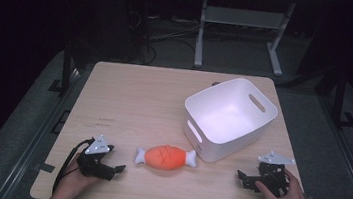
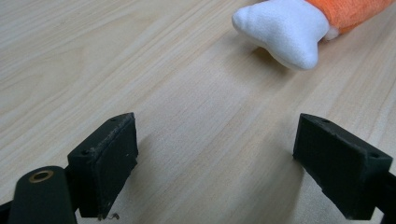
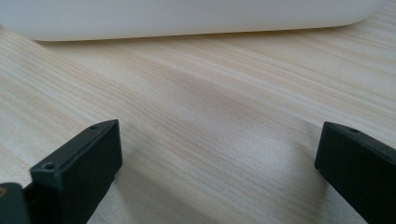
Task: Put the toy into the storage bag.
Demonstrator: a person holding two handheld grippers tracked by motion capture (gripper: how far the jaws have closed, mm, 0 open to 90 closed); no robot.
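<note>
Both claws gaped empty on the pale wooden surface (image 1: 129, 99): left claw (image 1: 115, 169) at eight o'clock, right claw (image 1: 245, 180) at four. The orange plush meat-on-bone toy (image 1: 166, 158) lay at six o'clock, long axis nine-to-three, right bone knob nearly touching the white plastic bin (image 1: 230, 118); a grab there would likely snag the wall.

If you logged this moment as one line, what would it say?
left gripper: open, empty, on table | right gripper: open, empty | toy: between them, beside bin | bin: empty
</note>
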